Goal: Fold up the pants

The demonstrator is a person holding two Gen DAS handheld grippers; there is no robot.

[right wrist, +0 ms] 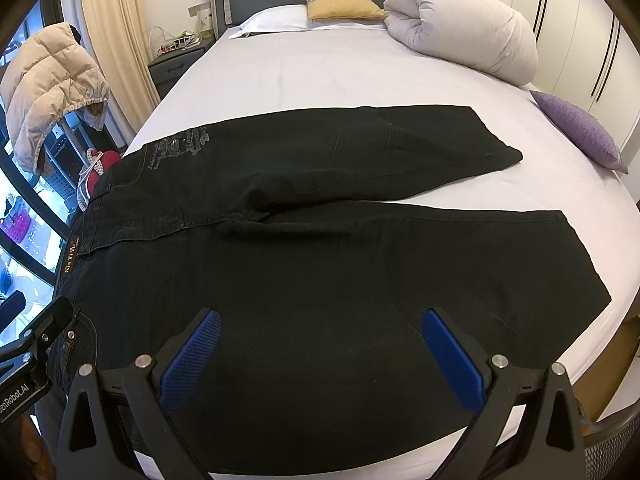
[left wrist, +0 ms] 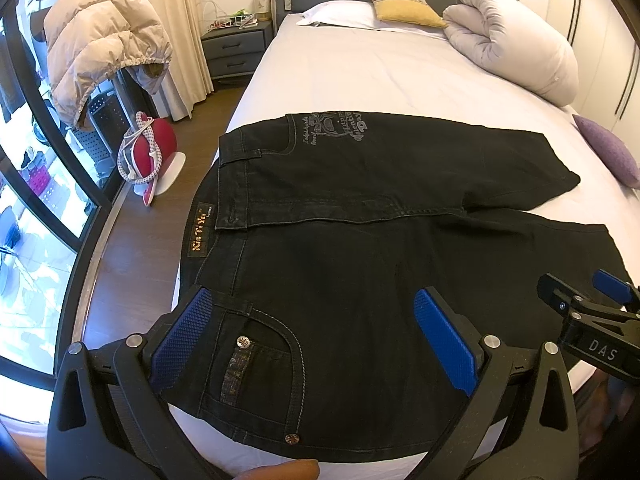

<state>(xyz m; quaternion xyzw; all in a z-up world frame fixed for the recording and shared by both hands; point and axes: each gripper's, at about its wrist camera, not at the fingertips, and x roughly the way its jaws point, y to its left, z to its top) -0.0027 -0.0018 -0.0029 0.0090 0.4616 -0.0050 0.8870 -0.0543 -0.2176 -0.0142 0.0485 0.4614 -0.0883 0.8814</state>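
Black denim pants spread flat across the bed, legs apart.
Heavy, fairly stiff cloth; best pinched at waistband and near-leg edge; left gripper and right gripper hover spread, holding nothing.

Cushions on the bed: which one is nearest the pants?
The purple cushion, at the bed's right edge beside the far leg of the pants. The yellow cushion sits up by the headboard.

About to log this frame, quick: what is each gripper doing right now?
Left gripper: open, fingers spread over the pants near the waistband, holding nothing.
Right gripper: open over the near pant leg, holding nothing.
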